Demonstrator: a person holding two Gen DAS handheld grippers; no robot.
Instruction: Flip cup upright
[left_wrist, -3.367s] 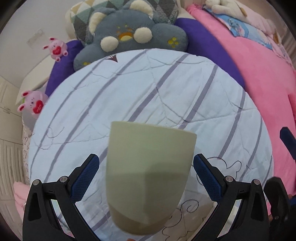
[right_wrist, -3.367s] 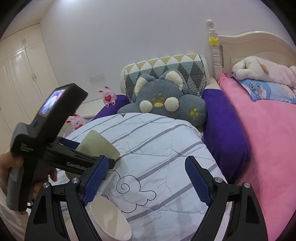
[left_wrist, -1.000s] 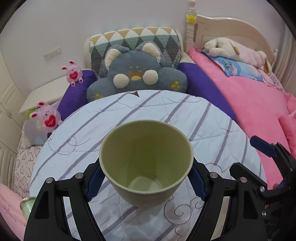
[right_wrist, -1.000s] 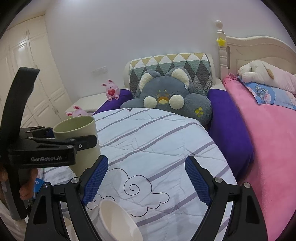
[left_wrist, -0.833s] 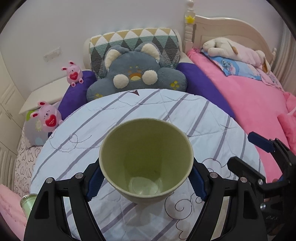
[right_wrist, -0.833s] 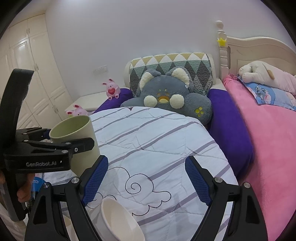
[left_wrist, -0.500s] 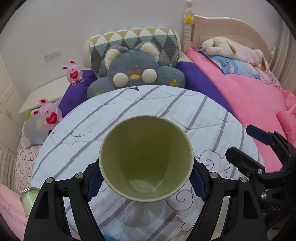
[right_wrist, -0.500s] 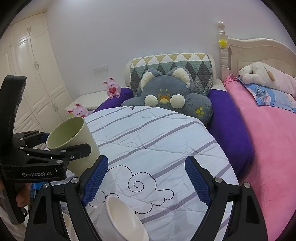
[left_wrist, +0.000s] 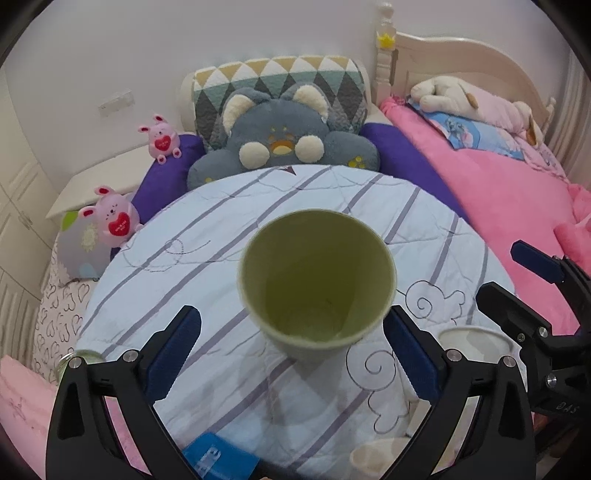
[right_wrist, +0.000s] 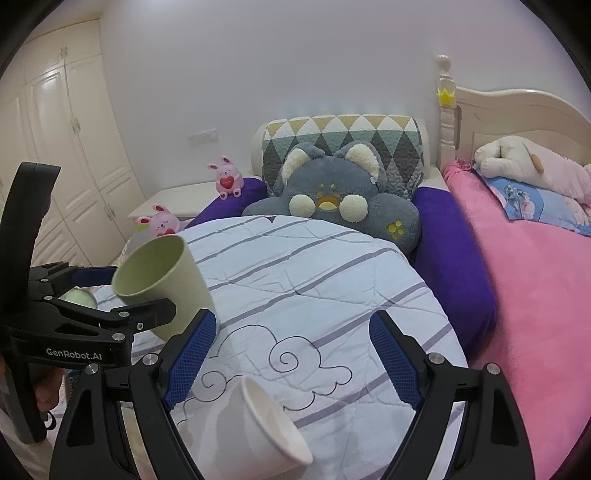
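Two cups: a green cup (left_wrist: 317, 284) standing mouth-up between the left gripper's (left_wrist: 293, 347) parted fingers, untouched, and a white cup (right_wrist: 258, 424) tipped over below the right gripper's (right_wrist: 291, 354) spread fingers, which hold nothing.

Two cups: green (left_wrist: 317, 284), white (right_wrist: 258, 424); two pink bunnies (left_wrist: 114, 221).

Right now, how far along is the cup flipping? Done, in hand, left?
Done: the green cup stands mouth-up on the striped quilt. The left claw is open, with its pads clear of the cup's sides.
In hand: nothing. The right claw is open too, with the white cup just in front of it.
Left: that white cup lies on its side, not gripped.
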